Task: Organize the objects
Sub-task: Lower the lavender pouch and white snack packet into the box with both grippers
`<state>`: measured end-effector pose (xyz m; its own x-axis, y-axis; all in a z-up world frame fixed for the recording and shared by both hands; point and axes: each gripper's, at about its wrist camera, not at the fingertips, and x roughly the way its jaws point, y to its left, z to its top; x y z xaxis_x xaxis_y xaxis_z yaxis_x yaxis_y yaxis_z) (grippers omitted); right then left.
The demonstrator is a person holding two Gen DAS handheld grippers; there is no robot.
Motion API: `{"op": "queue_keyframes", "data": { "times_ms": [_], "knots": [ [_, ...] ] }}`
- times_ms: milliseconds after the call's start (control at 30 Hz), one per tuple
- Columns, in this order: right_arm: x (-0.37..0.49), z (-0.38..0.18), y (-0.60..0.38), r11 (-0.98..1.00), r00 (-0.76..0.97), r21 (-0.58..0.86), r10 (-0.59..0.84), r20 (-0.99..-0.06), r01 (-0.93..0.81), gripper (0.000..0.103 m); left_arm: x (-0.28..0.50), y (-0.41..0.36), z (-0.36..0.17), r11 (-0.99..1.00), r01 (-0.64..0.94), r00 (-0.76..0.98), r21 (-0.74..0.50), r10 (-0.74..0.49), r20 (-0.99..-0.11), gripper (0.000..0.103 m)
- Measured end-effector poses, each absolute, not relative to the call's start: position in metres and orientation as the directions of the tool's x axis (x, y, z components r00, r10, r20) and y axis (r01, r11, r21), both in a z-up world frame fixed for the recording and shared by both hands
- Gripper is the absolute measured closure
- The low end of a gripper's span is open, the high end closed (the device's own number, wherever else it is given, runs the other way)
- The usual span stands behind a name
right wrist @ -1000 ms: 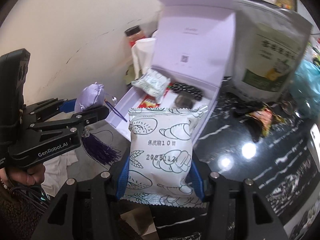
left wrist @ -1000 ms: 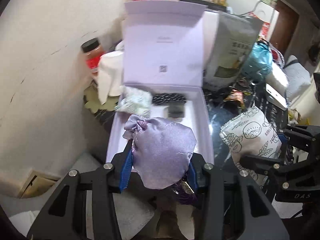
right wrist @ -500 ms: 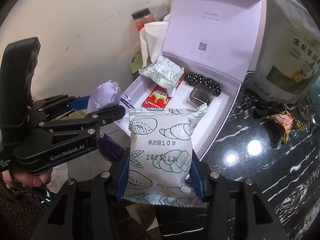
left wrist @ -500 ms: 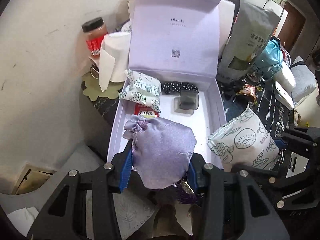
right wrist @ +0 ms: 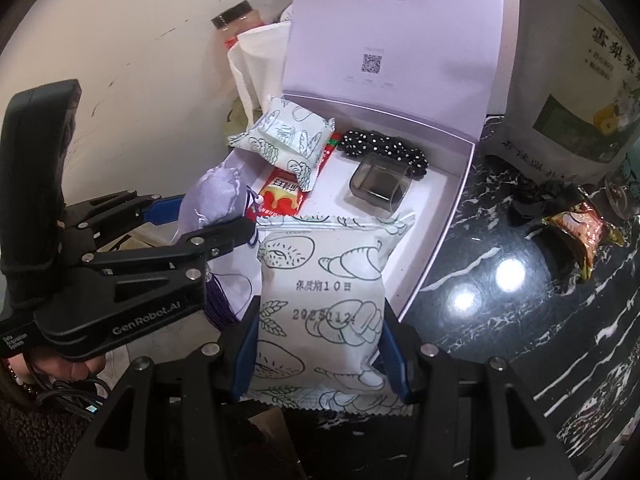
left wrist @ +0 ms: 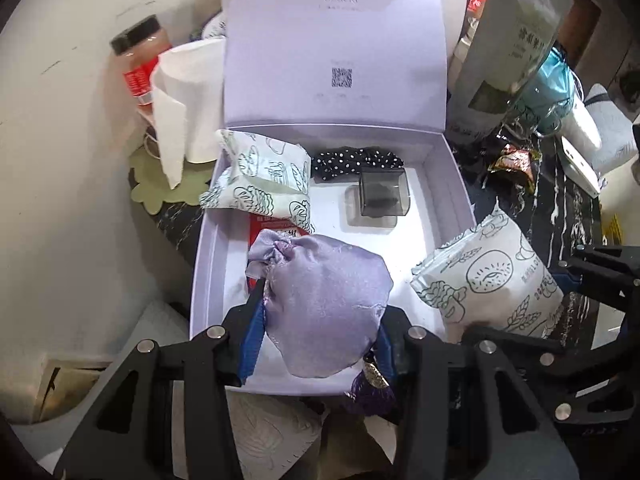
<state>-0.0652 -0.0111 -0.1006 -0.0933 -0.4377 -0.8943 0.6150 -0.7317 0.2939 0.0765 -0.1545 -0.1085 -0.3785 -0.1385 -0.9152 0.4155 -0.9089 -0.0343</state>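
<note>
Both hand-held grippers have come down closer to the open lilac box (left wrist: 450,176). Left hand-held gripper (left wrist: 316,332) grips the purple pouch (left wrist: 324,304), right one (right wrist: 320,344) the bread packet (right wrist: 324,304); release each low over a bare part of the box floor.

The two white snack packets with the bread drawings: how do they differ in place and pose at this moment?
One snack packet is held upright in the right gripper, above the front of the open box; the other snack packet lies free inside the box, at its back left, resting partly on a red sachet. The held one shows printed date text; the lying one does not. Both have the same white wrapper with line drawings.
</note>
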Motion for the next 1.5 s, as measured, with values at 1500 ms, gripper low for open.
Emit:
{"op": "queue_keyframes", "data": {
  "times_ms": [1500],
  "knots": [
    [-0.099, -0.163, -0.071, -0.682, -0.074, 0.161, -0.302, -0.950, 0.713, 0.049, 0.027, -0.204, -0.192, -0.931, 0.358, -0.292, 0.067, -0.180, -0.939, 0.054]
  ]
}}
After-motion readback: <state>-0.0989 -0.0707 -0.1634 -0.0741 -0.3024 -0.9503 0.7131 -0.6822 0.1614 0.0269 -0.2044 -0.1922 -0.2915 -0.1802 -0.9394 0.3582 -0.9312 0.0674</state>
